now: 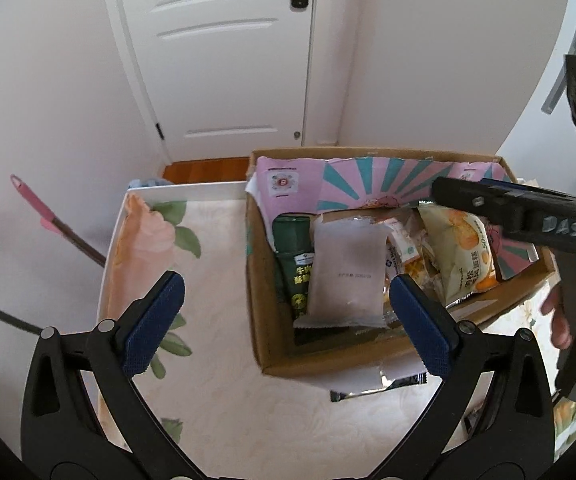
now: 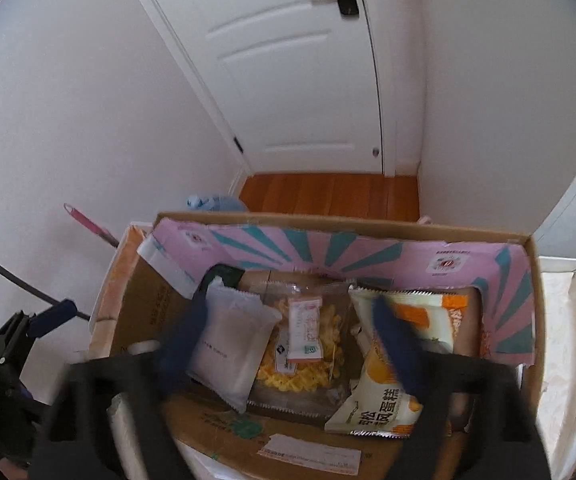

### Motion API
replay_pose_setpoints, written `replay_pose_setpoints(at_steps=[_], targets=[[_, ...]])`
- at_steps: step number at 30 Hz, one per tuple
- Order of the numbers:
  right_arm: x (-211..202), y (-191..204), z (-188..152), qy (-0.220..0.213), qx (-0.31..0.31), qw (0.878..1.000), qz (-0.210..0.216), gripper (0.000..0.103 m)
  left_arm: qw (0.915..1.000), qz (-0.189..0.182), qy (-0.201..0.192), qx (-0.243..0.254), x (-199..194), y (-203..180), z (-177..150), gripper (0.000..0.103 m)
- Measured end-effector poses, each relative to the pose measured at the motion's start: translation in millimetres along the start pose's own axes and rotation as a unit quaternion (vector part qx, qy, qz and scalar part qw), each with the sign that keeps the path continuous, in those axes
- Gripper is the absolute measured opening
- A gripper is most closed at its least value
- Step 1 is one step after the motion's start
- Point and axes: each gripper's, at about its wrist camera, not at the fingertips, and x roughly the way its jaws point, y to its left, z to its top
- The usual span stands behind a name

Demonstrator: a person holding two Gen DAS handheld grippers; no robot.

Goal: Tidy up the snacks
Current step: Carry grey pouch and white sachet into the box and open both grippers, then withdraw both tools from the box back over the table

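Brown cardboard box (image 1: 271,344), pink-teal sunburst lining; pale grey packet (image 1: 344,276); dark green packet (image 1: 292,264)

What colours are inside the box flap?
Pink with teal rays on the box flap, best seen from the right wrist.

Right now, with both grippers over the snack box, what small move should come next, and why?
Probably draw the open, empty right gripper back from the cardboard box: the white packet and yellow cake packet already lie inside, and the left gripper is open too.

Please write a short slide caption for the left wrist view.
Open left gripper hovers before a cardboard box of snack packets.
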Motion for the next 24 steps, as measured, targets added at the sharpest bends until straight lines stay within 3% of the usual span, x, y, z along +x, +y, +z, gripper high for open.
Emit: replay_pose_setpoints(at_steps=[10, 24], targets=[[-51, 3, -21, -0.040, 0.015, 0.999, -0.001, 0.086, 0.9996, -0.010, -0.025, -0.008, -36, 17, -22, 0.102], [-115, 24, -82, -0.081, 0.032, 0.996, -0.028, 0.086, 0.9983, -0.031, -0.048, 0.008, -87, 31, -74, 0.102]])
